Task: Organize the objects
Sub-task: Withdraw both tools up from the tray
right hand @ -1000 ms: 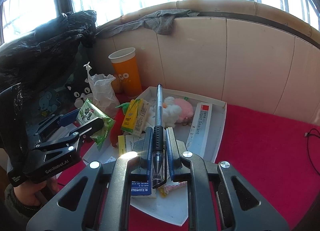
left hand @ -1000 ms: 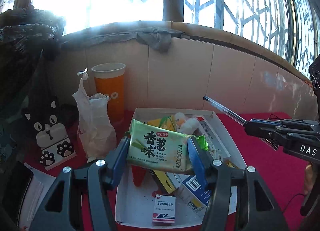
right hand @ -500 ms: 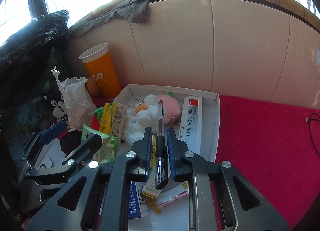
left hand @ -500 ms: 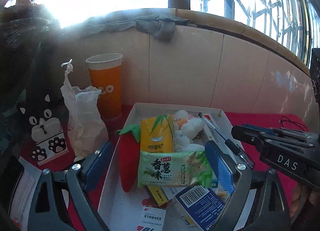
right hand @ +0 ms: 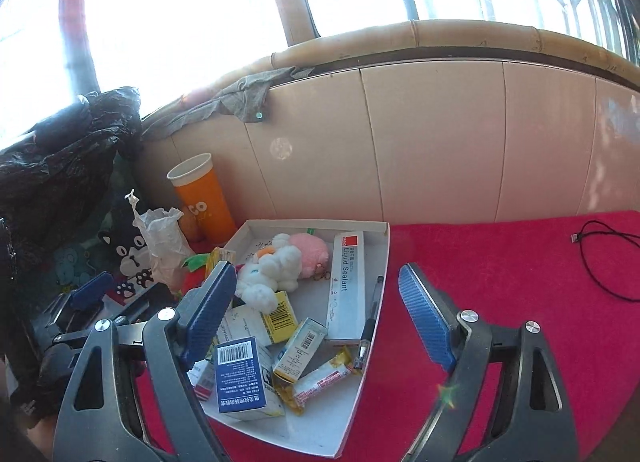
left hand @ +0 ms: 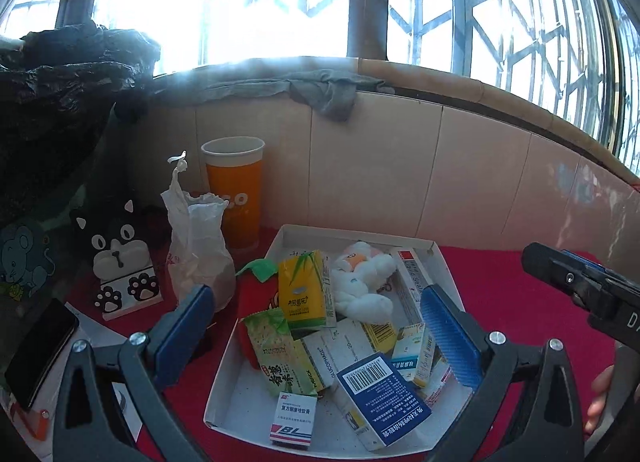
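Both claws are hanging over the white tray (right hand: 384,258). Left gripper (left hand: 316,334) is standing fully spread, gripping nothing; right gripper (right hand: 316,306) is opening, nothing between its pads. Nearest in the tray are lying a blue box (right hand: 240,374) and the green cracker packet (left hand: 280,354), below the left claw. The pen (right hand: 370,326) is lying along the tray's right wall, between the right claw's fingers but untouched. Farther back are resting a yellow drink carton (left hand: 306,290), a white plush toy (right hand: 272,270) and a sealant box (right hand: 346,282).
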The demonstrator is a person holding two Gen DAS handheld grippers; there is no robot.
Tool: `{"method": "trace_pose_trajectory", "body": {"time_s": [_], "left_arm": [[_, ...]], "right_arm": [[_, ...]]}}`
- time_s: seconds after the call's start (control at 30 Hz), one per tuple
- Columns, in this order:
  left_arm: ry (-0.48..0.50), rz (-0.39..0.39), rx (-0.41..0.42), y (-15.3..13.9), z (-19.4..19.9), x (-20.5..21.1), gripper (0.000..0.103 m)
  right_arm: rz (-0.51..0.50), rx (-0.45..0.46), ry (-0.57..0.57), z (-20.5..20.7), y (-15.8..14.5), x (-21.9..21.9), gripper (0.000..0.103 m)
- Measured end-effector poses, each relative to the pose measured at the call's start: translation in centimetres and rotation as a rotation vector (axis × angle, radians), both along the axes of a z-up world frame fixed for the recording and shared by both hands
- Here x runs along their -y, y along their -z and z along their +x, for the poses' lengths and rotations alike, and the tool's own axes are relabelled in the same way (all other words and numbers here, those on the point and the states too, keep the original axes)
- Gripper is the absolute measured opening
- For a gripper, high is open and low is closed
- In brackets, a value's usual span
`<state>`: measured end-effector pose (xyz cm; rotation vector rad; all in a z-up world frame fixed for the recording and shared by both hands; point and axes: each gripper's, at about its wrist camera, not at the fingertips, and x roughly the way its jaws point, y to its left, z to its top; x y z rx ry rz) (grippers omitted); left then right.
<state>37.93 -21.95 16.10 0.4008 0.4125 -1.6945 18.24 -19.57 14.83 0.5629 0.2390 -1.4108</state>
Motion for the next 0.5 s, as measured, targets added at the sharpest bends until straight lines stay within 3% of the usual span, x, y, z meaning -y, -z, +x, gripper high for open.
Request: {"method": "trace_pose_trajectory", "body": {"time_s": [0.27, 0.37, 0.5], "left_arm": [[-0.143, -0.028, 0.046, -2.1, -0.4, -4.7, 0.103], [-0.121, -0.049, 0.029, -3.1, -0.4, -6.8, 0.103], [-0.158, -0.104, 0.106, -4.3, -1.6, -9.6, 0.103]], "right_arm": [[-0.1, -0.014, 0.019, -1.3, -1.9, -5.8, 0.085], [-0.135, -0.039, 0.055, -2.0, -2.2, -8.3, 0.085], [-0.166, -0.065, 0.127, -3.3, -2.7, -11.3, 0.085]]}}
